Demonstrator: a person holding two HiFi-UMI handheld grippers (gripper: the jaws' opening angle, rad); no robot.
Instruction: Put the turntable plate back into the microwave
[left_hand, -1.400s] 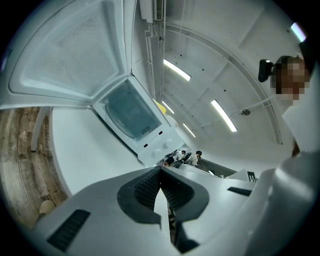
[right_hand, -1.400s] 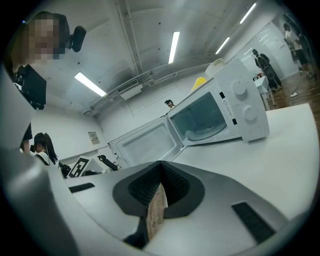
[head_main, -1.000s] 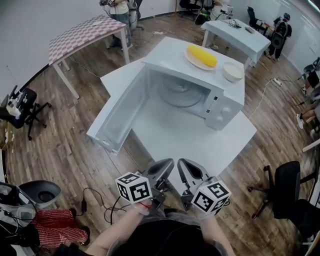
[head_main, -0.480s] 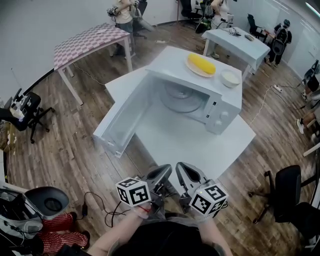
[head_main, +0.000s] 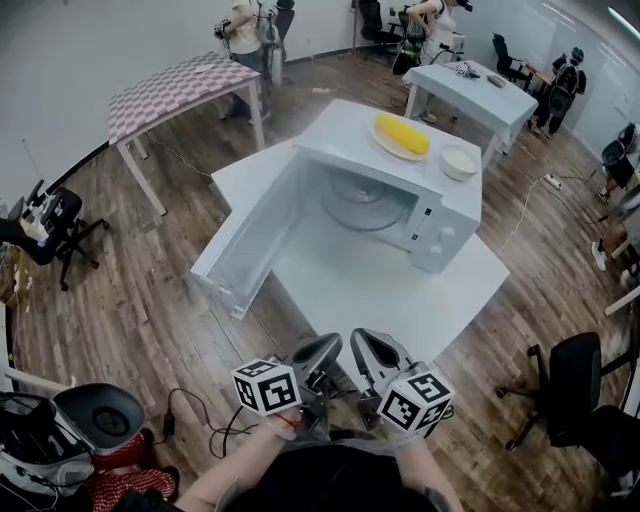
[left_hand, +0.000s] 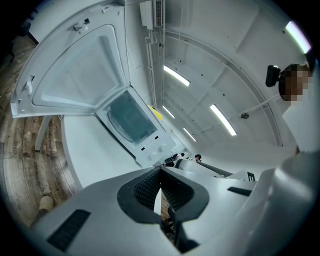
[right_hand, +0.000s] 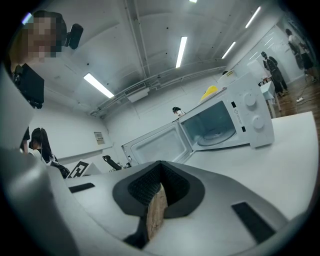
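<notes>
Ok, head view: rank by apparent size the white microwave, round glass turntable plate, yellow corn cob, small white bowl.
1. white microwave
2. round glass turntable plate
3. yellow corn cob and small white bowl: look alike, unranked.

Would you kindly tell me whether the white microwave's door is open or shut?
Open: the white microwave's door stands swung wide, baring the cavity with a round glass turntable plate inside.

The turntable plate (head_main: 362, 205) lies inside the open microwave (head_main: 447, 232), well apart from the left gripper (head_main: 322, 352) and right gripper (head_main: 368, 350).
</notes>
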